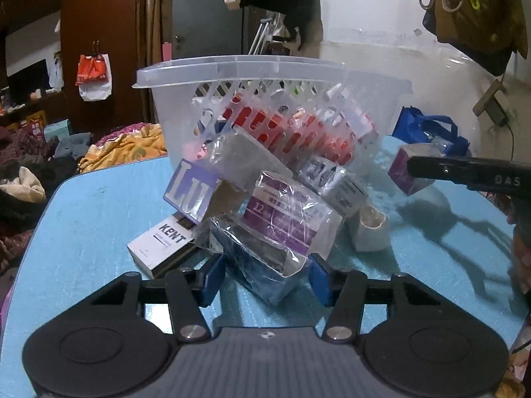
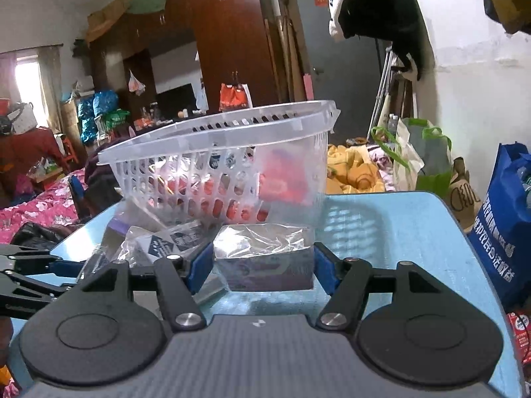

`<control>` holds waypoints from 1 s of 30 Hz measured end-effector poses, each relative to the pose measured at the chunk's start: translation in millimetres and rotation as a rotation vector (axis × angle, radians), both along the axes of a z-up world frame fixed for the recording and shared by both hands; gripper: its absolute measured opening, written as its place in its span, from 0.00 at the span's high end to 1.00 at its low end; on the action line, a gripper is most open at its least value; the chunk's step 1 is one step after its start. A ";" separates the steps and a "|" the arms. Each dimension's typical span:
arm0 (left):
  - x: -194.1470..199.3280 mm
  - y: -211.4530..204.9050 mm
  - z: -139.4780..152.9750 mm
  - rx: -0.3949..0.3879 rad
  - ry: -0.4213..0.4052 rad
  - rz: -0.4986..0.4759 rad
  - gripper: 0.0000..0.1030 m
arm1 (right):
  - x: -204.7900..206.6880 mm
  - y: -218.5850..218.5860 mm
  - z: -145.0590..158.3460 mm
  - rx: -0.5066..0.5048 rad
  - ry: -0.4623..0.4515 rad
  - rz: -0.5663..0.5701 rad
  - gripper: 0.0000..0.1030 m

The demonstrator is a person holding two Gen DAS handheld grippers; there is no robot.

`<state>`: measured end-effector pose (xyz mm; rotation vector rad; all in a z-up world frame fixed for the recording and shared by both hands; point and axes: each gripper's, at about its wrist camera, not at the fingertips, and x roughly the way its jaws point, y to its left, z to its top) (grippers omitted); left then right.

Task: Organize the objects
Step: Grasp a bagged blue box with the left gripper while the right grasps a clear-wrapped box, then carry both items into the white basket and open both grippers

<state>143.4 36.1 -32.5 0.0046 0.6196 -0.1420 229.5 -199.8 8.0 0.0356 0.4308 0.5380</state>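
Observation:
My left gripper point(image 1: 265, 278) has its blue pads against a dark blue plastic-wrapped box point(image 1: 262, 275) at the near end of a pile on the blue table point(image 1: 83, 219). A purple box in clear wrap point(image 1: 282, 225) lies on that box. A lilac box point(image 1: 192, 192), a white KENT pack point(image 1: 162, 242) and a grey-and-white box point(image 1: 341, 192) lean around them. Behind stands a clear slotted basket point(image 1: 265, 66) with red packs inside. My right gripper point(image 2: 264, 267) is shut on a purple wrapped box point(image 2: 264, 262), which hangs above the table at the right point(image 1: 401, 172).
A small white cup point(image 1: 368, 232) stands right of the pile. A blue shopping bag point(image 2: 504, 232) and a green-and-white bag point(image 2: 418, 156) sit beyond the table's right edge point(image 2: 464, 219). Bedding and clothes lie past the left edge. Bare tabletop shows right of the basket point(image 2: 215, 132).

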 end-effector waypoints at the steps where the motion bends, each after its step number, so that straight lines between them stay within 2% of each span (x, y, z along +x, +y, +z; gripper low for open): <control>1: -3.7 -0.3 1.5 0.007 -0.021 0.006 0.48 | -1.5 -0.7 0.0 0.004 -0.002 0.000 0.35; 3: -10.8 -0.9 3.8 0.021 -0.061 0.020 0.53 | -3.5 -3.2 0.4 0.023 -0.008 0.005 0.35; 5: -21.9 2.2 6.2 0.002 -0.100 0.018 0.55 | -6.8 -4.2 0.7 0.032 -0.019 0.005 0.35; 12: -45.6 4.8 5.2 -0.019 -0.191 -0.015 0.56 | -17.5 4.9 1.8 -0.018 -0.092 -0.030 0.35; 18: -50.6 12.4 2.0 -0.053 -0.256 -0.027 0.56 | -20.2 2.6 1.8 -0.006 -0.112 -0.038 0.35; 21: -56.7 12.5 2.9 -0.053 -0.315 -0.032 0.56 | -25.0 4.2 2.5 -0.015 -0.140 -0.038 0.35; 30: -69.4 17.8 11.5 -0.098 -0.403 -0.046 0.56 | -35.0 6.0 4.0 -0.016 -0.198 -0.044 0.35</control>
